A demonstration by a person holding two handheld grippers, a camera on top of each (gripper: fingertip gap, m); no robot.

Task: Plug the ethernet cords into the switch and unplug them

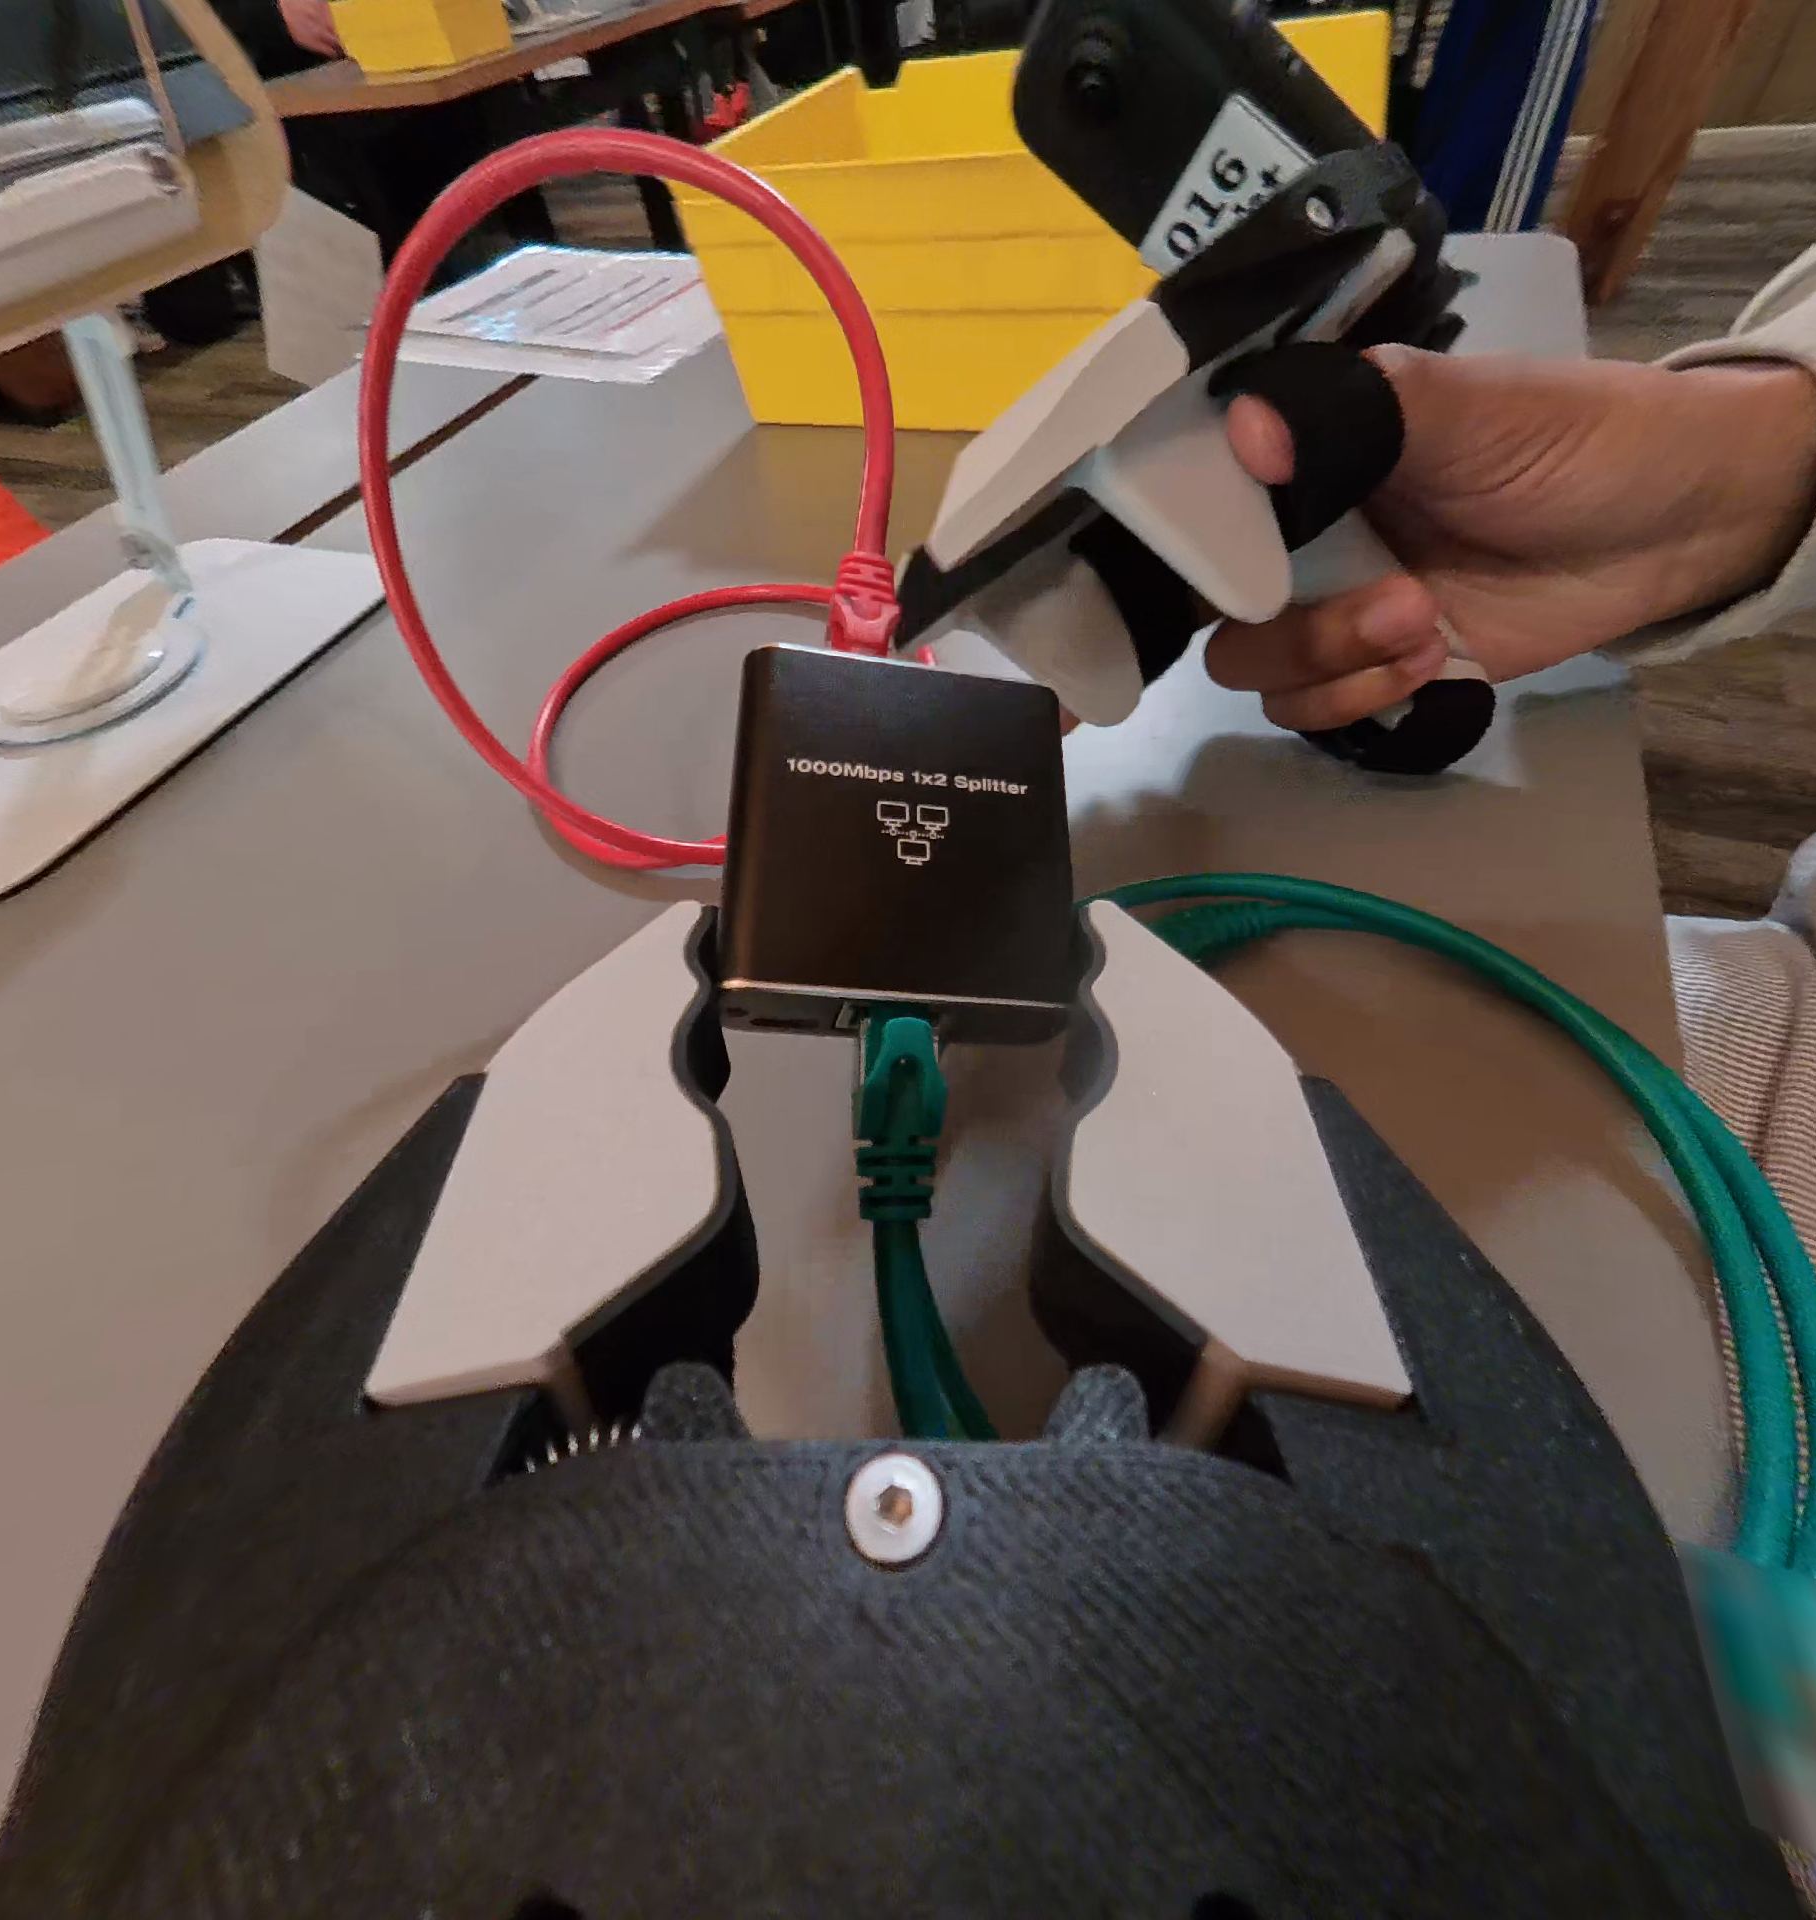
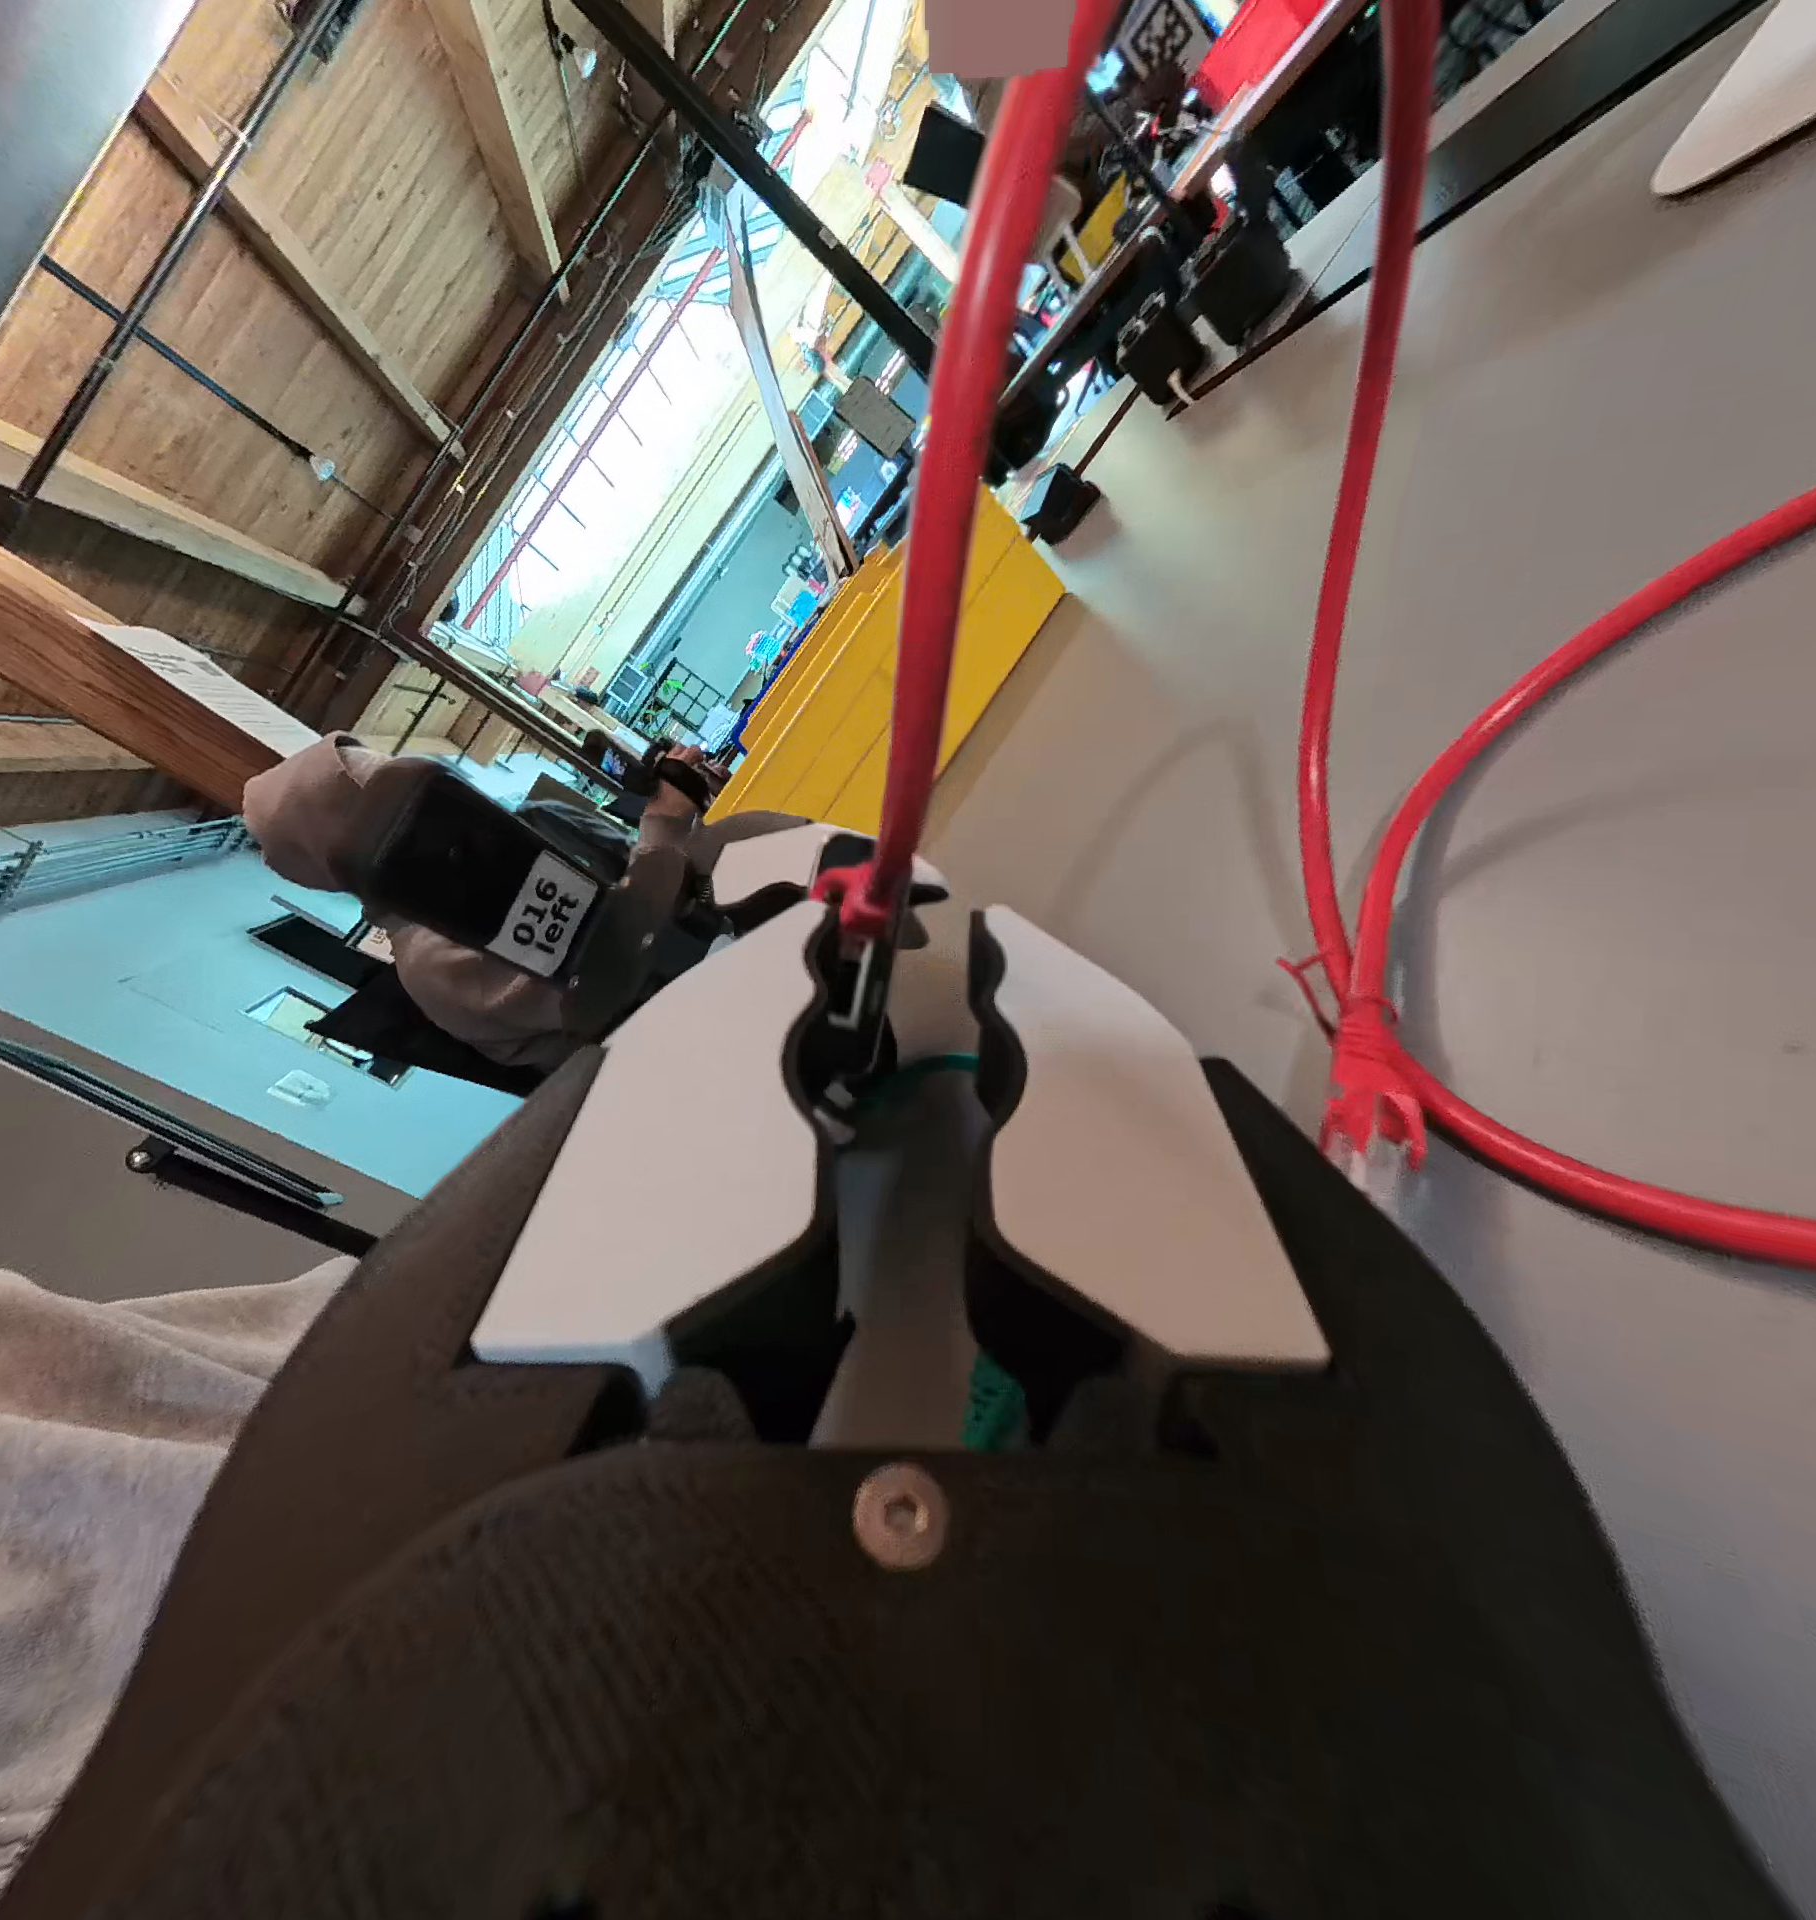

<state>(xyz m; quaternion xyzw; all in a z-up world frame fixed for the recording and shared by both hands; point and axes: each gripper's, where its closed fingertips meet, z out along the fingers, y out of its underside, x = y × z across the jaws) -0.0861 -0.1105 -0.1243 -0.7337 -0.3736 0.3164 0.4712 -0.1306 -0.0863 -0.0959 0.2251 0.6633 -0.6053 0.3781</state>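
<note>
My left gripper (image 1: 896, 935) is shut on the black switch (image 1: 896, 831) and holds its near end between both fingertips. A green ethernet plug (image 1: 899, 1091) sits in the switch's near port, and its cord coils off to the right (image 1: 1569, 1091). A red plug (image 1: 864, 608) sits in the far side, its cord (image 1: 395, 416) looping up and left. My right gripper (image 1: 987, 649) comes in from the right with its tips beside that red plug. In the right wrist view its jaws (image 2: 893, 925) stand narrowly apart by the plug (image 2: 857, 899). The cord's other red plug (image 2: 1371, 1101) lies loose on the table.
A yellow bin (image 1: 935, 260) stands just behind the switch. Papers (image 1: 571, 301) lie at the back left. A white stand with a flat base (image 1: 104, 665) is at the left. A hand (image 1: 1506, 520) holds the right gripper. The grey table (image 1: 260, 1039) ends at the right.
</note>
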